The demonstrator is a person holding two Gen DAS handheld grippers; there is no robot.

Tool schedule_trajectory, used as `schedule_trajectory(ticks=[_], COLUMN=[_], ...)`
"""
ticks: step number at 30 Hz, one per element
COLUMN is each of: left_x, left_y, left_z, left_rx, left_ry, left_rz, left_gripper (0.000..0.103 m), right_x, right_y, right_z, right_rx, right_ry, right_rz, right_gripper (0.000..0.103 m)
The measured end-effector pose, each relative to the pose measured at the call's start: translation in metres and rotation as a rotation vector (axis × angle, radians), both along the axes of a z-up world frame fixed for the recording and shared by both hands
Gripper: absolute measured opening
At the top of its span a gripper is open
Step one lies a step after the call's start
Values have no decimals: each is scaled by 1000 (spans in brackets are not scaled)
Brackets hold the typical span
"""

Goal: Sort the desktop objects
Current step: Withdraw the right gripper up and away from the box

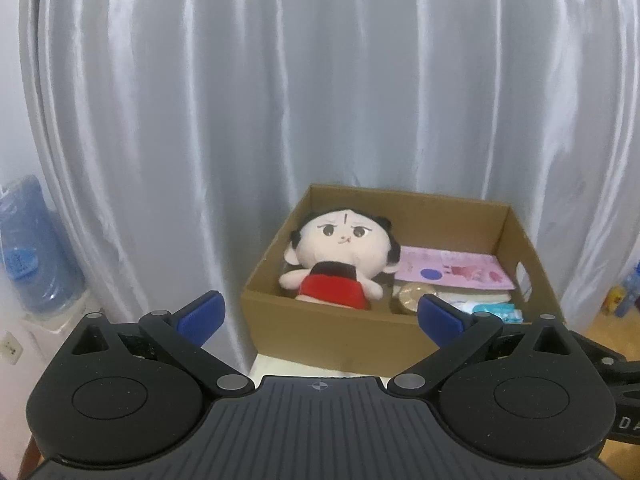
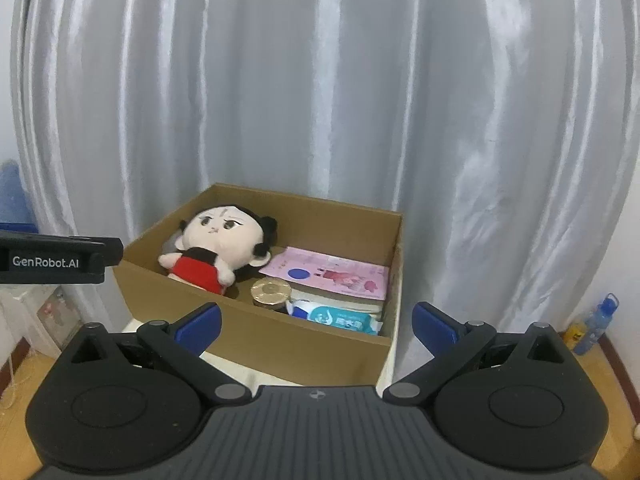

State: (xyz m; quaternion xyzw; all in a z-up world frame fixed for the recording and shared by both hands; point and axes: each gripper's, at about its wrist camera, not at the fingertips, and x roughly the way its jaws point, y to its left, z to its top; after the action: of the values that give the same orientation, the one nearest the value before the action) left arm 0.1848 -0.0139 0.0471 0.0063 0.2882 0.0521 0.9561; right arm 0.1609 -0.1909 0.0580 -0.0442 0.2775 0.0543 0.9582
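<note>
Left gripper [image 1: 320, 312] and right gripper [image 2: 316, 320] nearest, jaws spread, nothing between them. Cardboard box [image 2: 256, 332] on the pale surface [image 2: 248, 372] holds everything — soft plush doll [image 2: 212, 248], flat pink booklet [image 2: 332, 272], gold-lidded jar [image 2: 271, 291], crinkly wipes pack [image 2: 340, 317]. Sorting looks done; back off level — avoid clipping the thin box rim.

Behind my table a grey-white curtain [image 2: 320, 100] in long folds, a blue water jug [image 1: 30, 248] at my left, a blue bottle [image 2: 596, 322] on the wooden floor [image 2: 612, 372] (something yellow beside it, unclear).
</note>
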Motion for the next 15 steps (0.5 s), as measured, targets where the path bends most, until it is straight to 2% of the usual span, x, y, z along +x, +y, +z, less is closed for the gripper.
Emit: schedule_trajectory(ticks=[6,15], left_x=[7,12], left_y=[-8,-12], left_z=[-12,-21], left_rx=[16,31], left_ry=[48,78], left_rz=[-18,-28], left_gripper=[103,103], right_x=[8,25], right_y=[5,-2], right_z=[-10,-22], right_rx=[-48,14], right_ry=[13,102], right_rz=[-33,-70], right_gripper=[103,103])
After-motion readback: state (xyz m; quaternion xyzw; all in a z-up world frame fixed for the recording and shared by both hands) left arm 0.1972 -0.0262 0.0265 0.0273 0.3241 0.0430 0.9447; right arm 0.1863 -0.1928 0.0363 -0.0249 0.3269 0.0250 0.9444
